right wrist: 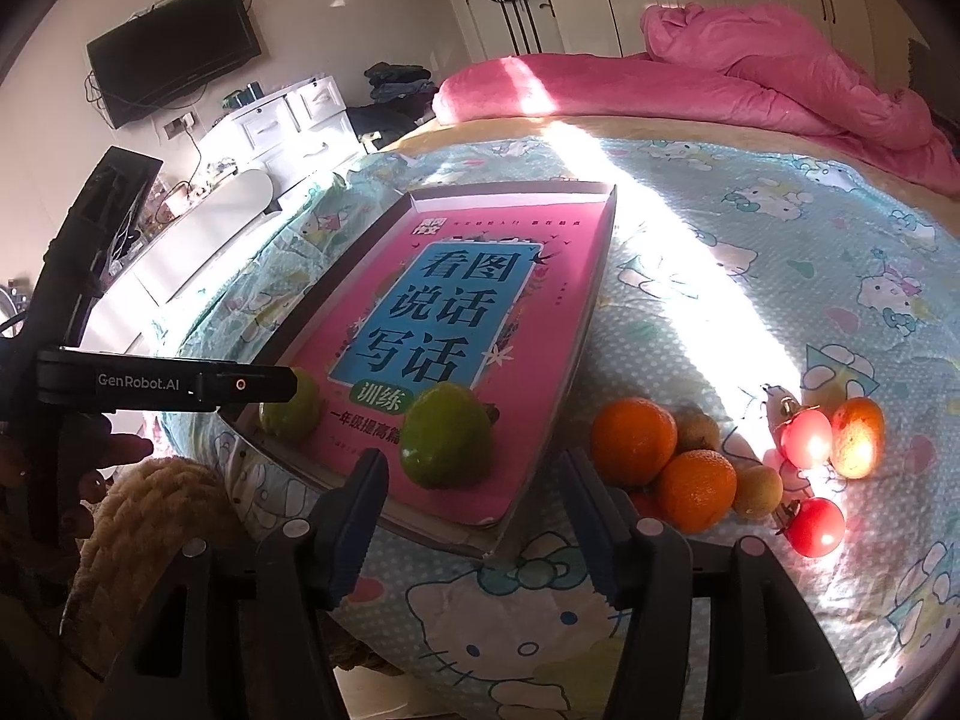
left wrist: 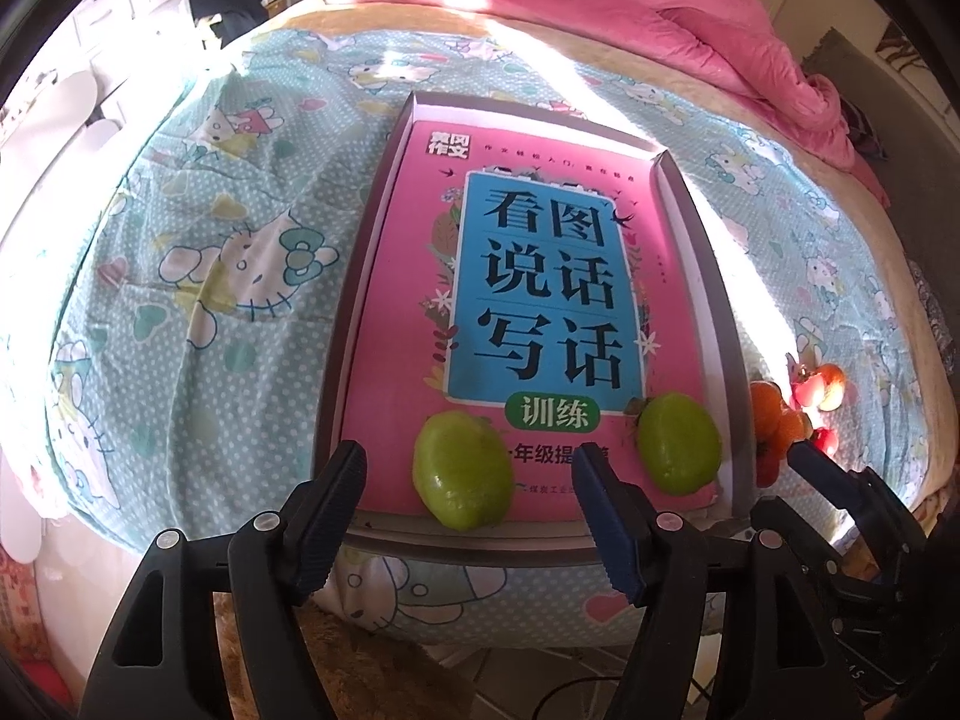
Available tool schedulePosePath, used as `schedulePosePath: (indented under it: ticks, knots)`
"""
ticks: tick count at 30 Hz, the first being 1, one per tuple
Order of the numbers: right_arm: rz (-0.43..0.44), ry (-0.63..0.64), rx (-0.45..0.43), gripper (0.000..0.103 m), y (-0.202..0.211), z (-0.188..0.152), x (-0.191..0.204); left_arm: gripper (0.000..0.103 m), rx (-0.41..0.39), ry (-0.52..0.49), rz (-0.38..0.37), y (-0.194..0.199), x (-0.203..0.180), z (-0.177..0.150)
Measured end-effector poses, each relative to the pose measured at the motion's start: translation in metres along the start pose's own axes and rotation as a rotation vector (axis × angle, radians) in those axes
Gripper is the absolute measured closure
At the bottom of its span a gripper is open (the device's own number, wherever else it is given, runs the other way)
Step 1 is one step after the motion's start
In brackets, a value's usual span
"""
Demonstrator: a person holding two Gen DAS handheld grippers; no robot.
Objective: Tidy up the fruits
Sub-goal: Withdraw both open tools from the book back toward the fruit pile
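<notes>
While both tongs stand open over the near edge of the grey tray [left wrist: 708, 276], neither has hold of anything. That tray lies on the bed [left wrist: 180, 312], whose sheet is patterned with cartoon cats, and a pink book [left wrist: 420, 228] fills its floor. Two green fruits rest on the book at the tray's near end: one green fruit [left wrist: 462, 468] sits between the fingers of the left tongs [left wrist: 468, 468] with a gap on either side, and the other green fruit [right wrist: 445, 435] lies just ahead of the right tongs [right wrist: 474, 468], untouched. Beside the tray's right wall, on the sheet, a cluster of oranges [right wrist: 633, 441], small brownish fruits [right wrist: 757, 491] and red tomatoes [right wrist: 815, 527] sits in sunlight. Beyond the tray lies a pink blanket [right wrist: 750, 84].
</notes>
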State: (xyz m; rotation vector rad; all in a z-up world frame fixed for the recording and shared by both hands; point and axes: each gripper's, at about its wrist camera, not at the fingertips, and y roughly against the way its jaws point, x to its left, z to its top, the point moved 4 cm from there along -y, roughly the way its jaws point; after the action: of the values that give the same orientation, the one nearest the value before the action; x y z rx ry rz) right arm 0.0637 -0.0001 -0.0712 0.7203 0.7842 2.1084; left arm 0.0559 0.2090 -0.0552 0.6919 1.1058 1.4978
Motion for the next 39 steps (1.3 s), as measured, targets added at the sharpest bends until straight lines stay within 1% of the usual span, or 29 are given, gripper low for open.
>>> schedulePosePath:
  ticks: [6,7,11,13,16,20,27,32,36,39]
  knots:
    - [-0.015,-0.002,-0.019,0.044,0.007,0.001,-0.003,0.03,-0.026,-0.035,-0.015,0.011,-0.016,0.001]
    - [-0.018,-0.003,-0.024,0.043,0.009,0.002,-0.004,0.03,-0.027,-0.04,-0.016,0.012,-0.019,0.002]
    - [-0.031,-0.012,-0.042,0.035,0.016,0.004,-0.008,0.03,-0.03,-0.059,-0.033,0.016,-0.032,0.003]
    - [-0.037,-0.017,-0.048,0.035,0.021,0.005,-0.01,0.03,-0.041,-0.069,-0.043,0.019,-0.041,0.006]
    - [-0.055,-0.016,-0.081,0.034,0.033,0.008,-0.015,0.03,-0.045,-0.082,-0.066,0.022,-0.054,0.008]
    - [-0.077,-0.031,-0.112,0.031,0.049,0.011,-0.025,0.03,-0.056,-0.109,-0.083,0.027,-0.074,0.011]
    - [-0.107,-0.068,-0.155,0.03,0.07,0.016,-0.042,0.03,-0.066,-0.15,-0.111,0.033,-0.107,0.013]
    - [-0.125,-0.094,-0.182,0.022,0.081,0.017,-0.054,0.03,-0.079,-0.186,-0.129,0.035,-0.126,0.011]
    - [-0.145,-0.117,-0.193,0.021,0.088,0.016,-0.065,0.03,-0.086,-0.204,-0.145,0.036,-0.139,0.008]
    - [-0.156,-0.134,-0.203,0.019,0.093,0.014,-0.073,0.03,-0.091,-0.219,-0.158,0.036,-0.148,0.008]
